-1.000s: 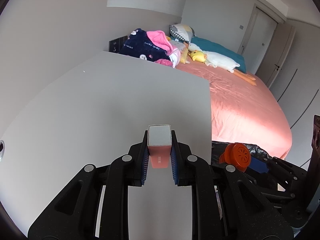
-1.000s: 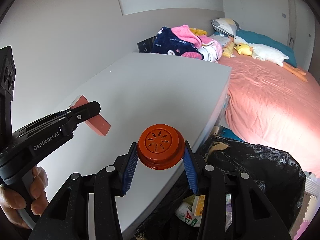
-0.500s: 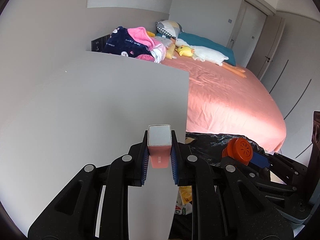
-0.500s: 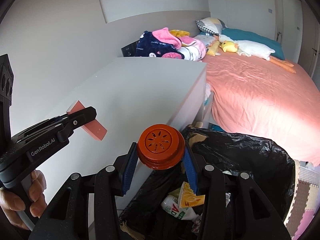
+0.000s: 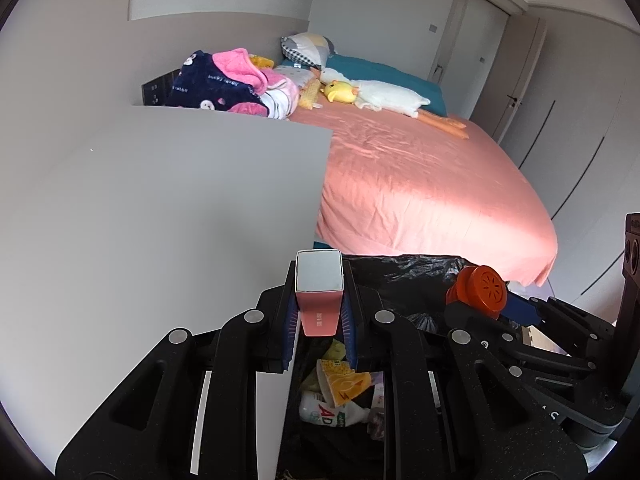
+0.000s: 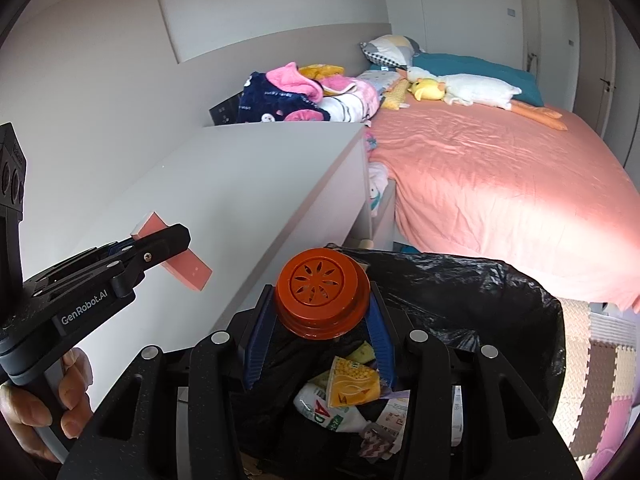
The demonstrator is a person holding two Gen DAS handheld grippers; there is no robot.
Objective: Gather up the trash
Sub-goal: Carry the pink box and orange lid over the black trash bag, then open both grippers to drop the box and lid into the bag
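Note:
My left gripper (image 5: pixel 319 312) is shut on a small pink box (image 5: pixel 319 298) with a silver end, held at the right edge of the white table (image 5: pixel 160 208), over the rim of a black trash bag (image 5: pixel 404 276). In the right wrist view the same pink box (image 6: pixel 182 258) sticks out of the left gripper (image 6: pixel 160 240) at the left. My right gripper (image 6: pixel 322 304) is shut on a round orange container (image 6: pixel 322 288) with a perforated lid, above the open black trash bag (image 6: pixel 460 284). Wrappers and a white bottle (image 6: pixel 332 412) lie inside the bag.
A bed with a pink sheet (image 6: pixel 500 184) fills the right side, with a pile of clothes (image 6: pixel 304 96) and a plush duck (image 6: pixel 464 90) at its head. Foam floor mats (image 6: pixel 600 376) lie to the right of the bag. A hand (image 6: pixel 36 404) holds the left gripper's handle.
Both grippers have moved to the right, off the table and toward the trash bag, still holding the pink box and the orange container. The bag's contents have come into view below them.

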